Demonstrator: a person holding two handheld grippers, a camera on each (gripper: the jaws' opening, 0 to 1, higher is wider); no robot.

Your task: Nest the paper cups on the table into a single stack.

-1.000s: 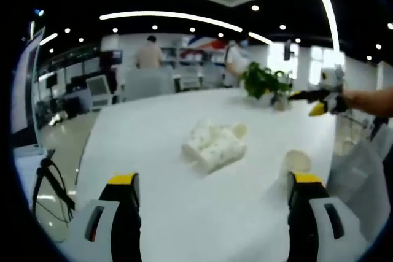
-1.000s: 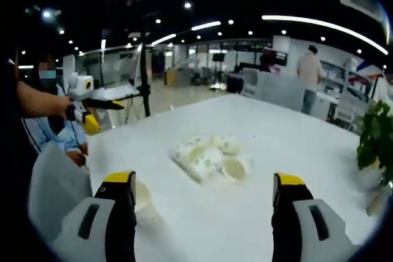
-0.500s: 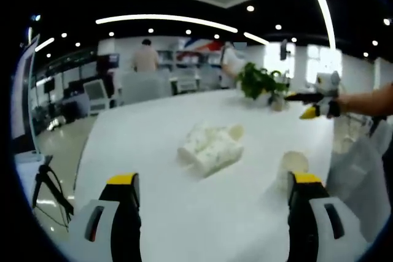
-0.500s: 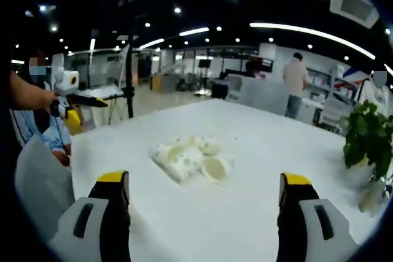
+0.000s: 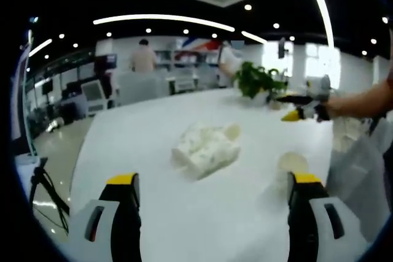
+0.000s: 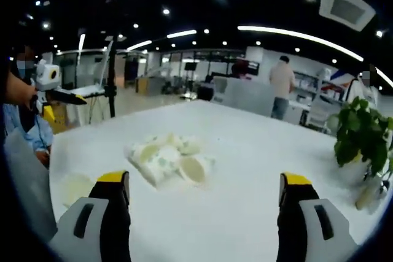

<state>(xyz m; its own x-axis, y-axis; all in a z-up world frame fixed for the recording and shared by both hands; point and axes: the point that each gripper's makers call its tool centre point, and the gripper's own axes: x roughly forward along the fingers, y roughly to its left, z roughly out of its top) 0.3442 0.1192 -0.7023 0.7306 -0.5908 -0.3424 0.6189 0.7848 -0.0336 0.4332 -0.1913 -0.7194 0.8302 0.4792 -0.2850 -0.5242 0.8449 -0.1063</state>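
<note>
In the left gripper view, the left gripper was seen nearest, its two grey, yellow-tipped jaws spread wide apart above the white table top, with nothing between them and nothing touched. In the right gripper view, the right gripper was recorded in the same condition: jaws wide, empty, clear of the table.

Just beyond the left gripper's right jaw, a single pale paper cup was noted on the table; its outline was soft and it could not be told whether it stood upright or lay tilted. The same cup appeared faintly beside the right gripper's left jaw.

Farther on, near the middle of the table, a loose heap of white paper cups with a faint green pattern was observed lying on their sides, touching one another. Blur prevented a count. Round open mouths were visible on two or three of them in the right gripper view.

At the far edge, a green leafy plant in a small pot was noted, its pot partly cut off.
</note>
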